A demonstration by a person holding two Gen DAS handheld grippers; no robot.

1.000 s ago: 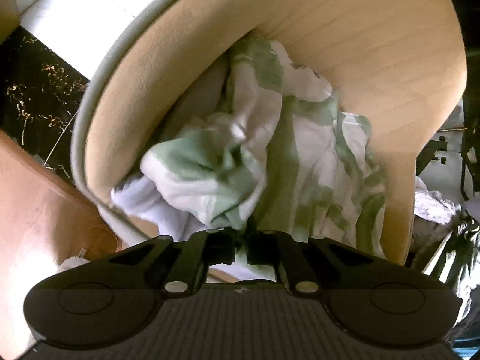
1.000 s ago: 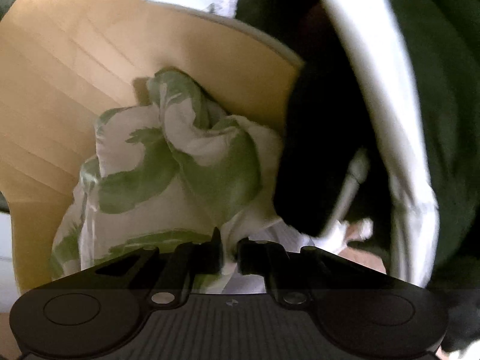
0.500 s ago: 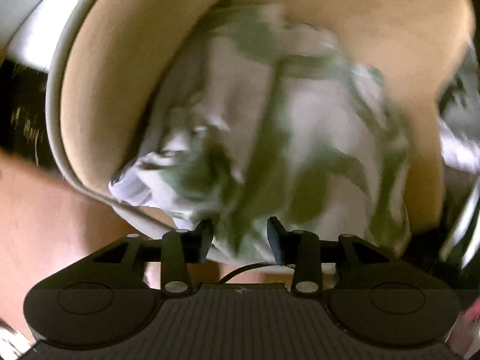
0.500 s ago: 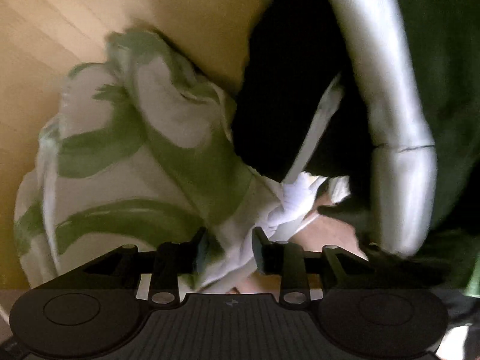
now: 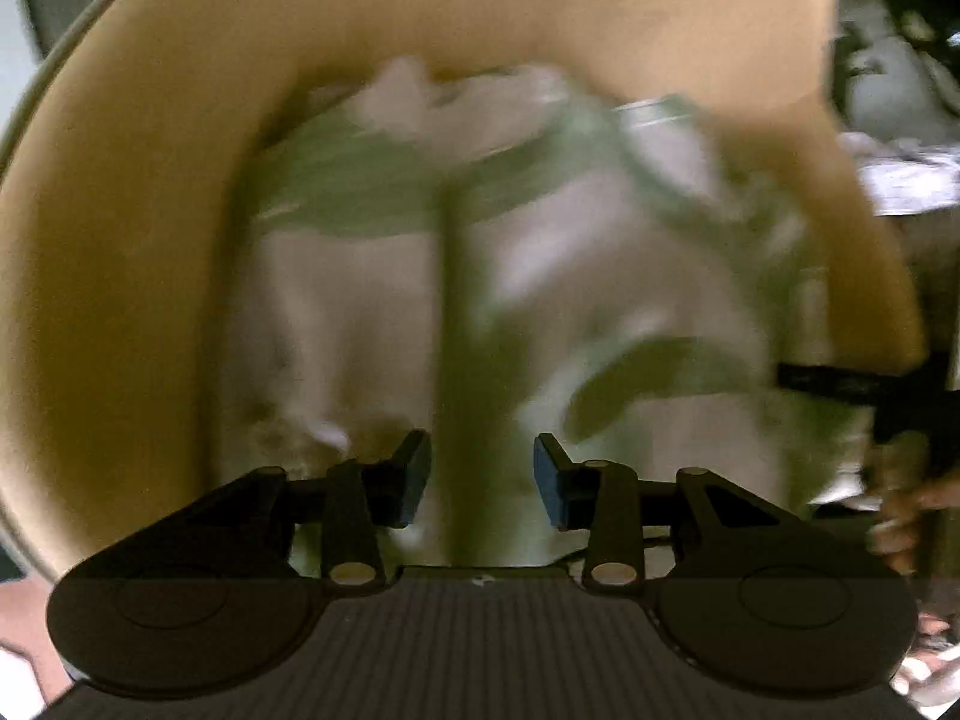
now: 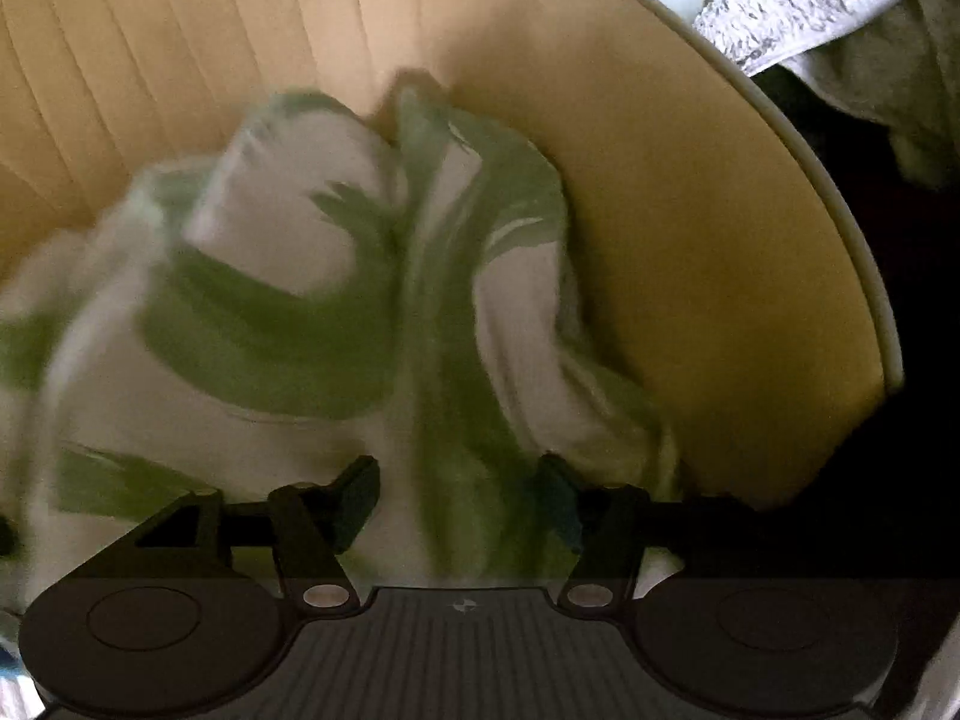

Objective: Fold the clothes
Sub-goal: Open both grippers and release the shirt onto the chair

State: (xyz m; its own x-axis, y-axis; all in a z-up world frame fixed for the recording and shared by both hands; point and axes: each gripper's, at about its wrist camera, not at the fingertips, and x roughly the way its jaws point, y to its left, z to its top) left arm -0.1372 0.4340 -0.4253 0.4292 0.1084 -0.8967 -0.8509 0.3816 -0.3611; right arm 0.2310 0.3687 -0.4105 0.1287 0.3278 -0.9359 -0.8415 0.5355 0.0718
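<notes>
A white garment with green leaf print (image 5: 510, 276) lies crumpled on a tan padded chair seat (image 5: 120, 252). It also shows in the right wrist view (image 6: 288, 312), bunched against the chair's back (image 6: 690, 252). My left gripper (image 5: 483, 477) is open, its fingers just above the cloth with a green stripe running between them. My right gripper (image 6: 459, 498) is open too, and cloth lies between its spread fingers. Both views are motion blurred.
The chair's pale curved rim (image 6: 864, 252) bounds the seat on the right. A grey-white speckled fabric (image 6: 798, 6) lies beyond it at top right. In the left wrist view a hand and the other gripper's dark body (image 5: 900, 420) show at the right edge.
Both grippers were shut on the garment one second ago and have opened wide. Both have swung over the garment, which has settled lower on the seat.
</notes>
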